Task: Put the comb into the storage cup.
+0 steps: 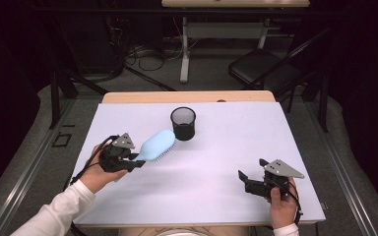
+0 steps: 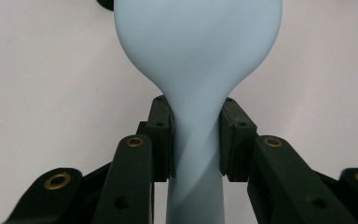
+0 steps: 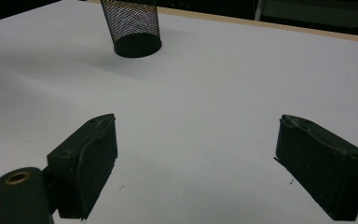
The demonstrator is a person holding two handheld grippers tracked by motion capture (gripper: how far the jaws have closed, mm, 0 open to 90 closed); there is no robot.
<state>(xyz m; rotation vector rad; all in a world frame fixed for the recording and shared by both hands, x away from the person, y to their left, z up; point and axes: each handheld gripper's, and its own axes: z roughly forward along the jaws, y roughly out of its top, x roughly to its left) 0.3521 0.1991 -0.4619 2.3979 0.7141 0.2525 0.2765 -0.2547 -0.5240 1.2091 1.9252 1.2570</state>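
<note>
— Looking down from the high view: the left gripper (image 1: pixel 137 163) has the light-blue hairbrush (image 1: pixel 156 144) by its handle, head slanting toward the black mesh cup (image 1: pixel 183 123) on the white table (image 1: pixel 216 162). Not in the cup yet.

— And the left gripper view?

— Jaws clenched on the handle's neck; that grasp looks done.

— The right gripper view?

— The right gripper (image 3: pixel 196 163) stands released, nothing between its jaws, the cup well ahead. Dropping the brush in seems left.
</note>
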